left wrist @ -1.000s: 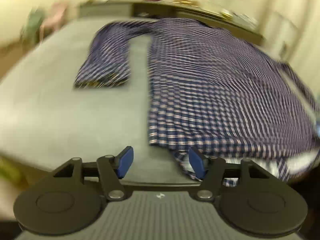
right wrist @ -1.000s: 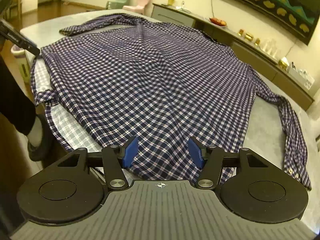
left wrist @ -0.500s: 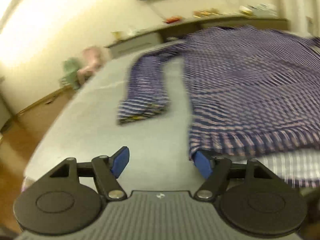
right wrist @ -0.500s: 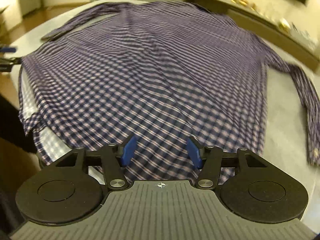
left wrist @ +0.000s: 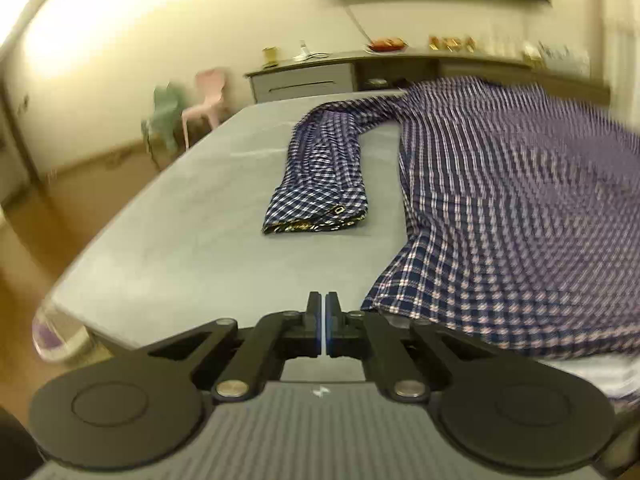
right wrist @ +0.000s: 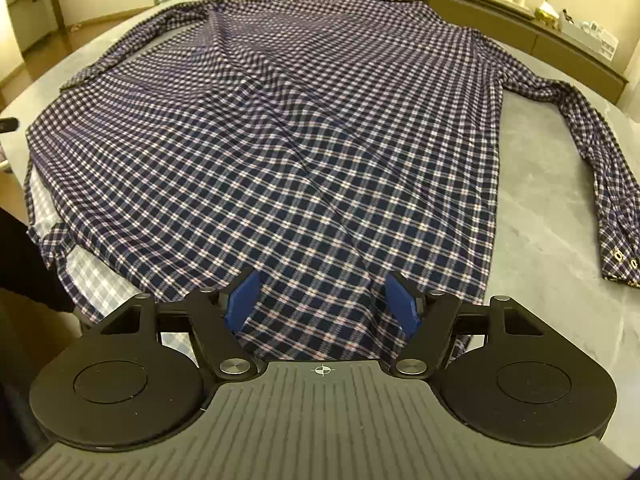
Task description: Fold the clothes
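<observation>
A navy and white checked shirt (right wrist: 300, 140) lies spread flat on a grey table (right wrist: 540, 240), hem toward me. My right gripper (right wrist: 322, 300) is open just above the hem, with fabric showing between its blue pads (right wrist: 242, 304). The shirt's right sleeve (right wrist: 600, 160) runs down the table's right side. In the left wrist view the shirt body (left wrist: 500, 200) fills the right half and its left sleeve (left wrist: 324, 176) lies folded back on the table (left wrist: 200, 240). My left gripper (left wrist: 323, 320) is shut with nothing visible in it, just left of the hem corner.
A long low sideboard (left wrist: 304, 76) with small items stands behind the table. Pink (left wrist: 208, 96) and green (left wrist: 168, 108) child chairs stand on the wooden floor at the left. A person's dark clothing (right wrist: 16, 264) shows at the table's near left edge.
My left gripper has gone from open to shut and swung left, so the hem corner now lies to its right. The right gripper has moved slightly lower over the hem and stays open.
</observation>
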